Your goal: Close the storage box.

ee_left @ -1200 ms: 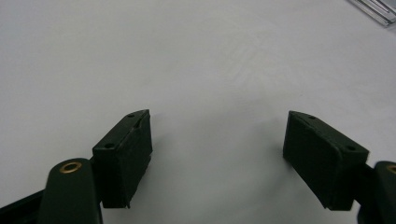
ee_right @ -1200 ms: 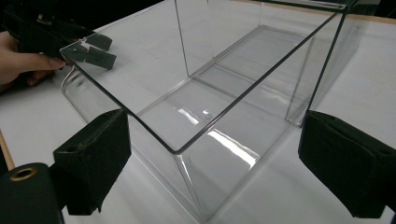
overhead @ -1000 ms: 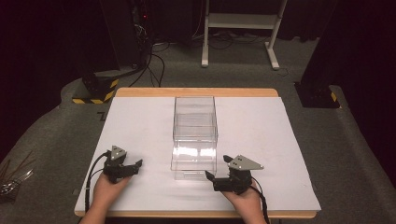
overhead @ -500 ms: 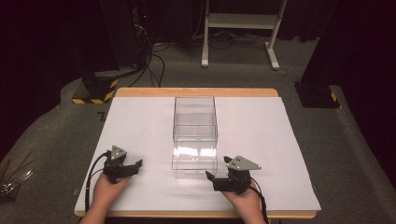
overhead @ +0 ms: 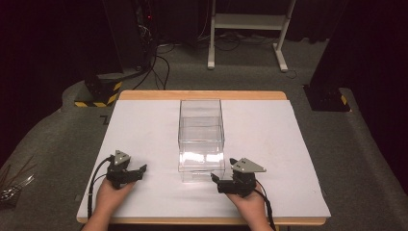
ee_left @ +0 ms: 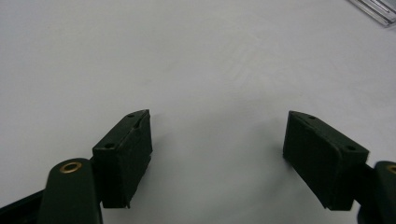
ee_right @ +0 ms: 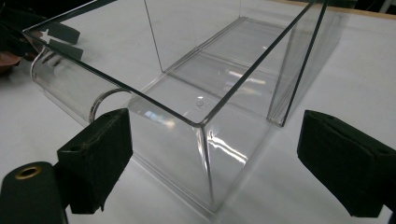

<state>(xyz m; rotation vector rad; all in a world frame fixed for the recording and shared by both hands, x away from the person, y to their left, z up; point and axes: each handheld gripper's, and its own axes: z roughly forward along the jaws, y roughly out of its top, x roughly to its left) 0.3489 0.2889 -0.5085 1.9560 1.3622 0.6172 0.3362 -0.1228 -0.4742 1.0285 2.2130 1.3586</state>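
A clear plastic box [overhead: 201,139] with an open top stands mid-table on a white sheet, its long axis running away from the person. My left gripper [overhead: 140,169] rests near the front left of the table, open, jaws wide over bare white sheet [ee_left: 219,135]. My right gripper [overhead: 214,179] sits just right of the box's near end, open, its jaws spread wide, pointing at the box's near right corner [ee_right: 205,154]. Nothing is held between either pair of fingers [ee_right: 100,154].
The wooden table [overhead: 202,95] carries a white sheet [overhead: 274,139] over most of its top. Beyond it are a white metal stand [overhead: 248,21], cables on the grey floor, and a yellow-black striped block [overhead: 98,91]. A black post foot [overhead: 327,98] stands at the right.
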